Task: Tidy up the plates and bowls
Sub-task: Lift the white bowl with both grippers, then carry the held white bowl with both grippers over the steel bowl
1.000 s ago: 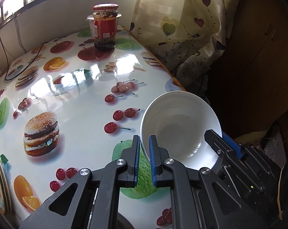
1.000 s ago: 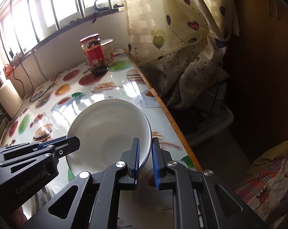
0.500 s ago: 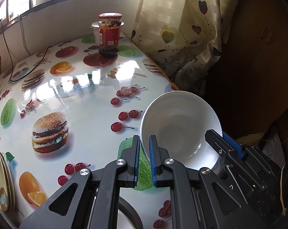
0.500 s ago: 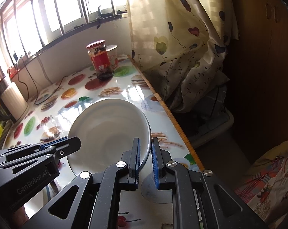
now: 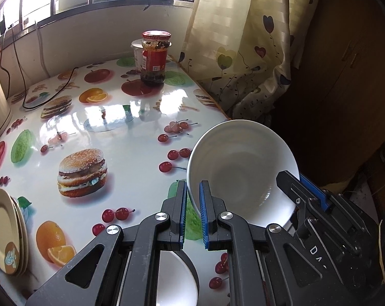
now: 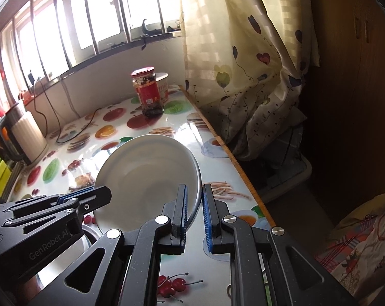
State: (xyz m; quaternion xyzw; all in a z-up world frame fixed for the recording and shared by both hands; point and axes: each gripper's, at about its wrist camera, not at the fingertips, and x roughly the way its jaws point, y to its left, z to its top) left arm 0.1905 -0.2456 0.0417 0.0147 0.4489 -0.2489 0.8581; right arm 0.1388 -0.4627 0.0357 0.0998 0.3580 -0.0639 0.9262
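A white bowl [image 5: 241, 168] hangs tilted above the fruit-print table [image 5: 131, 137], held by its rim from two sides. My left gripper [image 5: 192, 186] is shut on the rim's left edge. My right gripper [image 6: 193, 190] is shut on the opposite edge of the same bowl [image 6: 146, 170]. The left wrist view shows the right gripper [image 5: 293, 178] at the bowl's right side. Low between the left gripper's arms lies another white bowl [image 5: 174, 280], partly hidden. A stack of cream plates [image 5: 6, 232] sits at the table's left edge.
A red-lidded jar [image 5: 154, 58] and a white cup [image 5: 137, 53] stand at the far end by the window. A white kettle [image 6: 26, 132] and a black cable [image 6: 72, 127] are at the far left. Curtain [image 6: 243, 63] and floor lie past the table's right edge.
Both grippers have risen and drawn back with the bowl between them. The table looks farther off, and more of the plate stack and the second bowl has come into view.
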